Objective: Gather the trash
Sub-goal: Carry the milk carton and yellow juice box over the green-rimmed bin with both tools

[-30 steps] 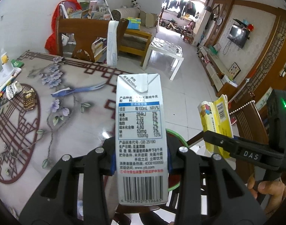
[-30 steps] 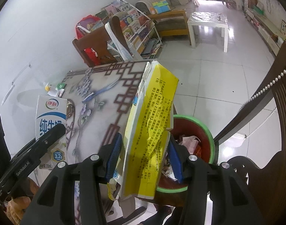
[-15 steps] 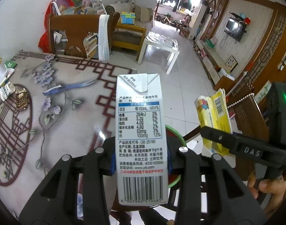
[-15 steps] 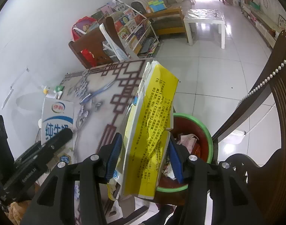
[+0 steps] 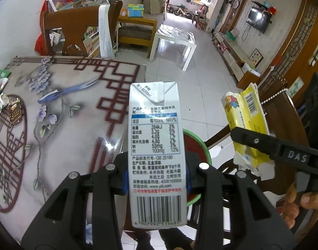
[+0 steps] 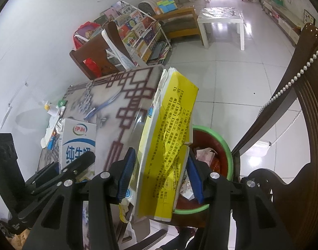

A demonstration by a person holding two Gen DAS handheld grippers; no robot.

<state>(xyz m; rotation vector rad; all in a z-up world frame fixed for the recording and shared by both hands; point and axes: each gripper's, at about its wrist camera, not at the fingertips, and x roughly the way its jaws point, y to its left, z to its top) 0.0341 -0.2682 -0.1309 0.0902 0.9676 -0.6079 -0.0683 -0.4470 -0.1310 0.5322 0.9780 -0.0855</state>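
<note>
My left gripper (image 5: 155, 177) is shut on a white milk carton (image 5: 155, 145), held upright over the table's near edge; the same carton (image 6: 75, 143) shows at the left of the right wrist view. My right gripper (image 6: 159, 175) is shut on a crumpled yellow box (image 6: 167, 145), which also appears to the right in the left wrist view as the yellow box (image 5: 247, 123). Below both, beside the table, stands a red bin with a green rim (image 6: 226, 145) holding paper scraps; the carton hides most of the bin's rim (image 5: 197, 137) in the left wrist view.
The patterned table (image 5: 61, 112) carries small wrappers (image 5: 8, 106) at its far left. A dark wooden chair (image 6: 304, 95) with a bead string stands right of the bin. Another chair (image 5: 79, 31), a bookshelf and a white side table (image 5: 173, 39) lie beyond.
The left gripper with the milk carton has sunk and moved toward the table edge, so more tabletop and bin rim show. The right gripper with the yellow box has barely shifted.
</note>
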